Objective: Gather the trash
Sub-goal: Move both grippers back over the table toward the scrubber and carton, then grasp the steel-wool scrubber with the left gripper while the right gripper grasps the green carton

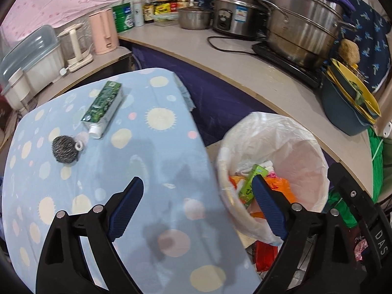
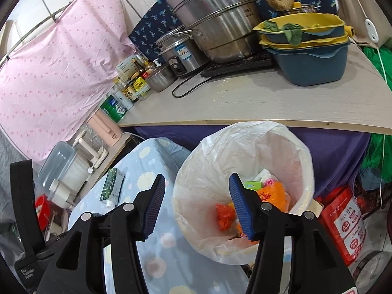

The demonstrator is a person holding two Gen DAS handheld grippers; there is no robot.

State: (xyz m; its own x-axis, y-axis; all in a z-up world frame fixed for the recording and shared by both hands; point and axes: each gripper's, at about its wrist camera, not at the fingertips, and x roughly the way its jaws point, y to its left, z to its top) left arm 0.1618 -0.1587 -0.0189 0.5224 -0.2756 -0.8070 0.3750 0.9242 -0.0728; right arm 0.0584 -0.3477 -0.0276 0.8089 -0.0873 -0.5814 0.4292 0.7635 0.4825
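A green toothpaste tube [image 1: 103, 109] and a steel wool scrubber [image 1: 64, 149] lie on the blue dotted tablecloth [image 1: 156, 161]. The tube also shows in the right wrist view [image 2: 112, 187]. A white-lined trash bin [image 1: 303, 147] stands right of the table and holds orange wrappers and a green carton [image 1: 250, 186]; the bin also shows in the right wrist view [image 2: 294, 152]. My left gripper [image 1: 197, 193] is open and empty above the table's right edge. My right gripper [image 2: 196, 198] is open and empty above the bin's near left rim.
A counter [image 1: 245, 66] runs behind with steel pots [image 1: 303, 22], a rice cooker [image 1: 232, 12], bottles and a blue basin [image 2: 311, 63]. A pink kettle [image 1: 103, 31] and plastic containers stand at left. A red canister [image 2: 343, 220] sits on the floor right of the bin.
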